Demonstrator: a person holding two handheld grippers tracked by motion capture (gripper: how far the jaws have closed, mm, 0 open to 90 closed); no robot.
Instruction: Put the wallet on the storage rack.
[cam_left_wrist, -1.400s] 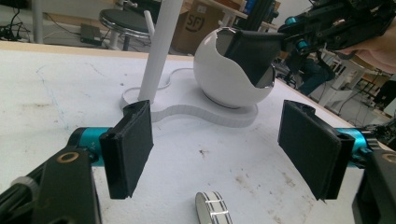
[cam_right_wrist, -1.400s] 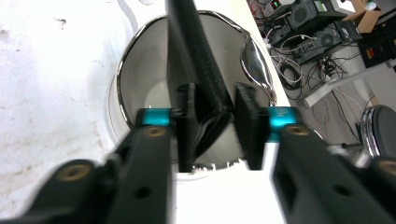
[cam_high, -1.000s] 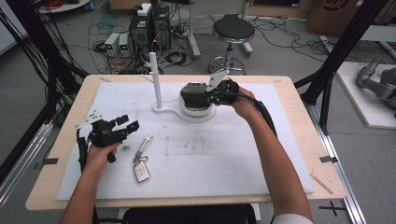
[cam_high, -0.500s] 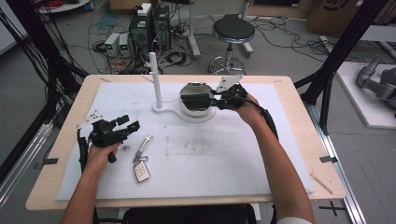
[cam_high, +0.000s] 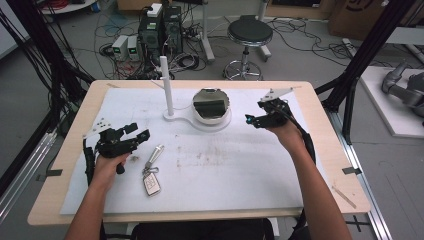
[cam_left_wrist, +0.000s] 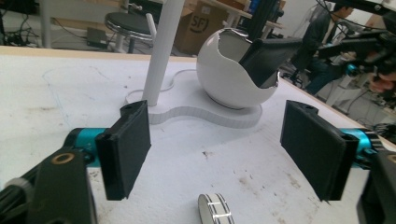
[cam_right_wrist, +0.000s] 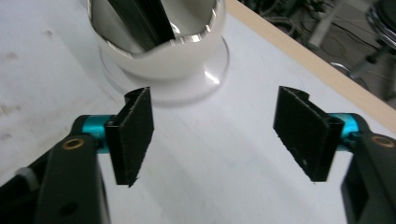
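**Both grippers empty; black block sits in the white bowl**

Your right gripper (cam_high: 254, 119): black flat pads (cam_right_wrist: 135, 133) wide apart, nothing btwn them; jaws have just been opening. It sits to the right of the glossy white egg-shaped bowl (cam_high: 212, 111), well clear of it, jaws aimed back toward the bowl. Your right hand (cam_high: 284, 131) grips it from behind, forearm running in from the bottom edge.

Your left gripper (cam_high: 134, 138): pads (cam_left_wrist: 126, 149) also spread, nothing clamped. Left hand (cam_high: 107, 167) rests low on the white table cover (cam_high: 240, 175) at front left, jaws pointing toward the bowl.

The flat black rectangular block (cam_high: 209, 107) leans tilted inside the bowl, one corner sticking above the jagged rim. Bowl sits on a flat white base plate w/ a slim white upright post (cam_high: 166, 90).

Silver key w/ fob (cam_high: 151, 175) lies just right of your left hand. A small striped disc (cam_left_wrist: 215, 209) lies on the cover btwn the left jaws, not touched.

Writing: "SF" on a cardboard box (cam_left_wrist: 205, 18) behind the table.
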